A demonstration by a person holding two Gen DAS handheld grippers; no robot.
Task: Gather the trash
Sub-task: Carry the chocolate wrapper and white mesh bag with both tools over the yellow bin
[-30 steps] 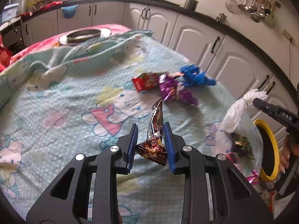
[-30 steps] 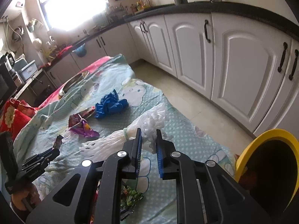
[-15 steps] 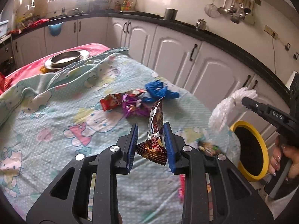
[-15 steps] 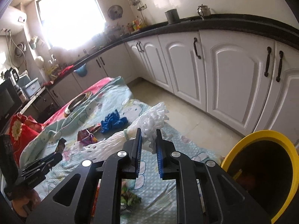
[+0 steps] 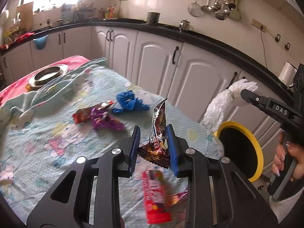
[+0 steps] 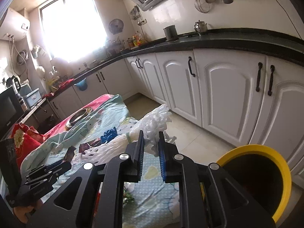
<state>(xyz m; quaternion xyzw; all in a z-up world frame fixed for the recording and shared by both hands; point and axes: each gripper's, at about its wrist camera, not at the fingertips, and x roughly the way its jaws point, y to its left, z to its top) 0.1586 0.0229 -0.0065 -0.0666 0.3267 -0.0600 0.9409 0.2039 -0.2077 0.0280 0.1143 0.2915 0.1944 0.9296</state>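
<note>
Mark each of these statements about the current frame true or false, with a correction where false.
1. The left gripper is shut on a brown snack wrapper. True.
2. The right gripper is empty. False: it is shut on a white foam net.
3. The yellow-rimmed bin stands on the table. False: it stands beside the table edge, lower than the tabletop.
4. A blue crumpled piece lies on the tablecloth near a purple wrapper. True.
5. A red wrapper lies on the cloth below the left gripper. True.
6. The metal bowl holds the blue piece. False: the two lie apart on the table.
</note>
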